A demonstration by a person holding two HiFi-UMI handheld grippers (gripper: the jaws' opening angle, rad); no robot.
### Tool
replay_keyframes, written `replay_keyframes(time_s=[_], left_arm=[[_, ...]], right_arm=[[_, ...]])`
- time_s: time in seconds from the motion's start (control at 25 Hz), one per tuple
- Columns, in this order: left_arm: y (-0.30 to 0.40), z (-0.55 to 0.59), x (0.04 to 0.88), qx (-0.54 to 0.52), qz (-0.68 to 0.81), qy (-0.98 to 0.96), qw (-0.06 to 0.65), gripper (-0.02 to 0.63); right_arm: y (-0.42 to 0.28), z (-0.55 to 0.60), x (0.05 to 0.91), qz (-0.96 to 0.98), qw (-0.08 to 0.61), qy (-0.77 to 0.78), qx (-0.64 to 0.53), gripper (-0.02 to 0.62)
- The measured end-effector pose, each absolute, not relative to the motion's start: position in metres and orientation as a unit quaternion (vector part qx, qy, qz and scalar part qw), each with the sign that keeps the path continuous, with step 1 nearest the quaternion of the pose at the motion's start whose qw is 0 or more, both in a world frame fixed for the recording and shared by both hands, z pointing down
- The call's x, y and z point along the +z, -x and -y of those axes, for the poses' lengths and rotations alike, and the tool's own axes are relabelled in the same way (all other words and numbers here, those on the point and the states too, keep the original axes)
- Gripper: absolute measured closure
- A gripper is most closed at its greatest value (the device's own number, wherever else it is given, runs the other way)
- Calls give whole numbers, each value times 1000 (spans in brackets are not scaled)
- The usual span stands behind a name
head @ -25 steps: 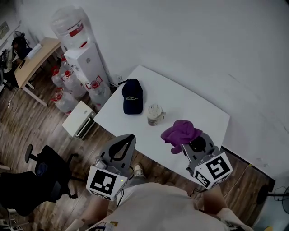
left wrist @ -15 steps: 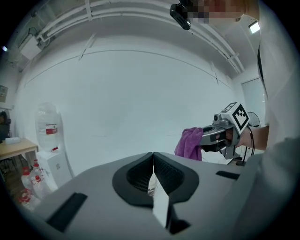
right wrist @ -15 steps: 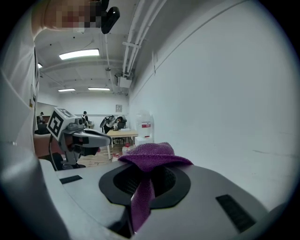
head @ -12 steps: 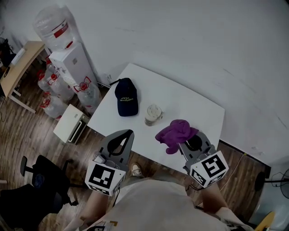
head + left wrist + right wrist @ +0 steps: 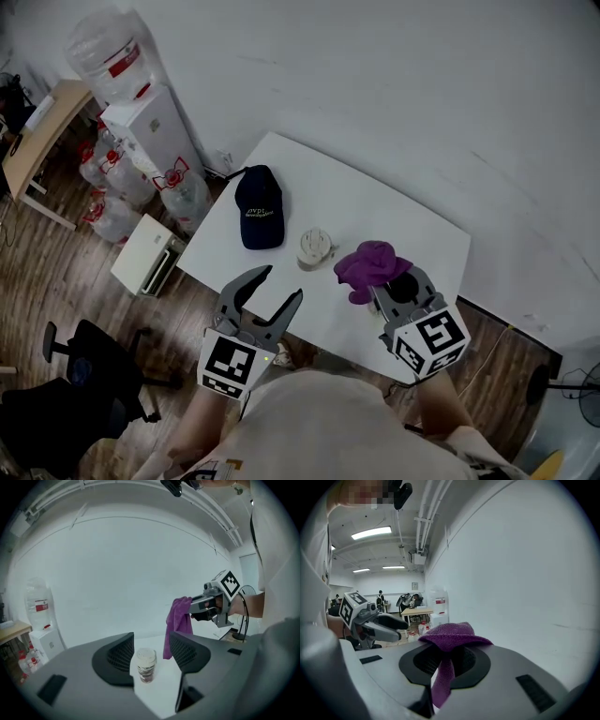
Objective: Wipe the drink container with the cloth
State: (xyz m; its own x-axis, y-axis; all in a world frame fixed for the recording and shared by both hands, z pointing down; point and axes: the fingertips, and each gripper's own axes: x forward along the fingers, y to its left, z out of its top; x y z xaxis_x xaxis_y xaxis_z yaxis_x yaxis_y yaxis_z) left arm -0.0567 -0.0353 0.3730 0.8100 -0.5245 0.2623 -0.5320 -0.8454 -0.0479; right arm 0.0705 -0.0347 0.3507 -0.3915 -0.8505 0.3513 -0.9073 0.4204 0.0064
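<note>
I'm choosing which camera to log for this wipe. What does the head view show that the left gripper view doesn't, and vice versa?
Head view only: the dark cap on the table, and the left gripper from above; its jaws have just been opening, with nothing between them. Left gripper view only: the side of the cup, framed in that jaw gap ahead. Both: the lidded cup and the purple cloth clamped in the right gripper.

A plain white wall (image 5: 422, 94) fills twelve to three o'clock. A white rectangular bench (image 5: 375, 211) stands centre on a brown wood-plank floor (image 5: 56, 272) — white water dispenser (image 5: 141, 127) at ten o'clock, pale wooden desk (image 5: 42, 131) beyond it, black office chair (image 5: 98, 366) at eight.
</note>
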Motion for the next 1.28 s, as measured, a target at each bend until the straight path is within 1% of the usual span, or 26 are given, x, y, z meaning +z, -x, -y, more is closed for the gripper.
replay_keyframes(time_s=[0.08, 0.16, 0.24, 0.44, 0.64, 0.88, 1.12, 1.28], left_arm=[[48, 41, 388, 144, 277, -950, 17, 348], [42, 52, 399, 143, 288, -947, 5, 339], [33, 61, 417, 154, 291, -944, -4, 311], [15, 74, 476, 187, 279, -941, 25, 247], [-6, 86, 521, 223, 254, -940, 49, 207], [-24, 106, 554, 247, 247, -935, 62, 189], [-39, 118, 579, 265, 218, -938, 51, 186], [-44, 120, 583, 249, 208, -945, 35, 187]], right_arm=[[-77, 43, 359, 826, 152, -533, 106, 532], [-82, 54, 367, 824, 150, -534, 115, 532], [-86, 65, 376, 823, 150, -535, 123, 532], [-91, 91, 402, 821, 160, -530, 139, 532], [-83, 118, 430, 828, 175, -512, 149, 532], [-67, 141, 460, 837, 192, -485, 163, 532], [-47, 145, 502, 845, 228, -444, 191, 532], [-49, 150, 516, 834, 223, -460, 205, 532]])
